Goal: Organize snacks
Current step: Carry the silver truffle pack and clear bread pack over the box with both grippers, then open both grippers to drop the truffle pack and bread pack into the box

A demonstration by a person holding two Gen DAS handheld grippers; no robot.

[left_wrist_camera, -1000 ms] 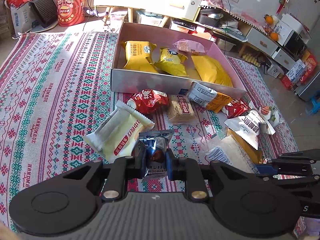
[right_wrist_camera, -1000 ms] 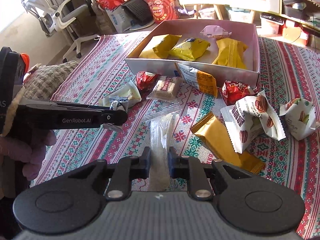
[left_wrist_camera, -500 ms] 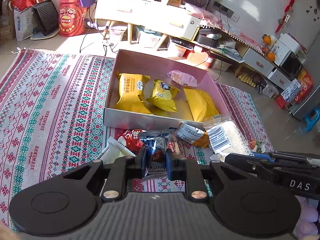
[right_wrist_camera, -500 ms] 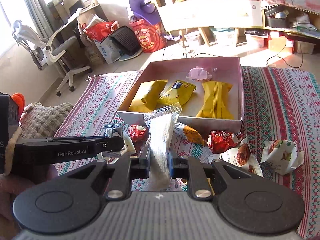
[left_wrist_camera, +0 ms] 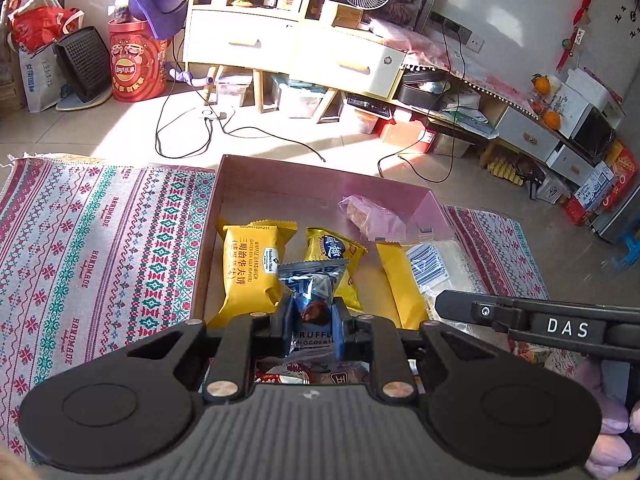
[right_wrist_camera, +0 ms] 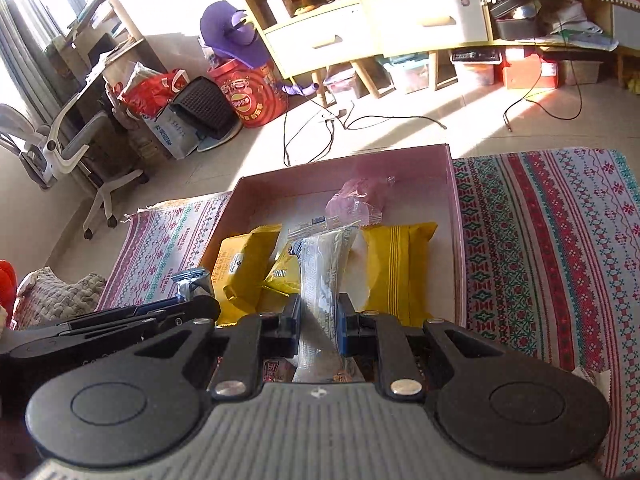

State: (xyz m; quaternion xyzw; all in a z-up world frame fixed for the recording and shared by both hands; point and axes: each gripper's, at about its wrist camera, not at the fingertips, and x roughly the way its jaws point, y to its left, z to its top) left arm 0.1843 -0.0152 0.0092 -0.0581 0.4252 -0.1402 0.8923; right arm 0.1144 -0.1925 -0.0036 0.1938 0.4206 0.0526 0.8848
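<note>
A pink cardboard box sits on a patterned rug; it also shows in the right wrist view. Inside lie a yellow waffle sandwich pack, a small yellow pack, a long yellow pack and a pink wrapped snack. My left gripper is shut on a blue truffle chocolate packet, held over the box's near edge. My right gripper is shut on a clear packet of white snacks, held over the box beside the long yellow pack.
Snack packets lie on the rug under the grippers, mostly hidden. Beyond the box is tiled floor with cables, a yellow cabinet, a red chips bucket and an office chair. A grey cushion lies at the left.
Both grippers have lifted with their packets and moved forward over the box. The loose snacks on the rug have dropped out of view below.
</note>
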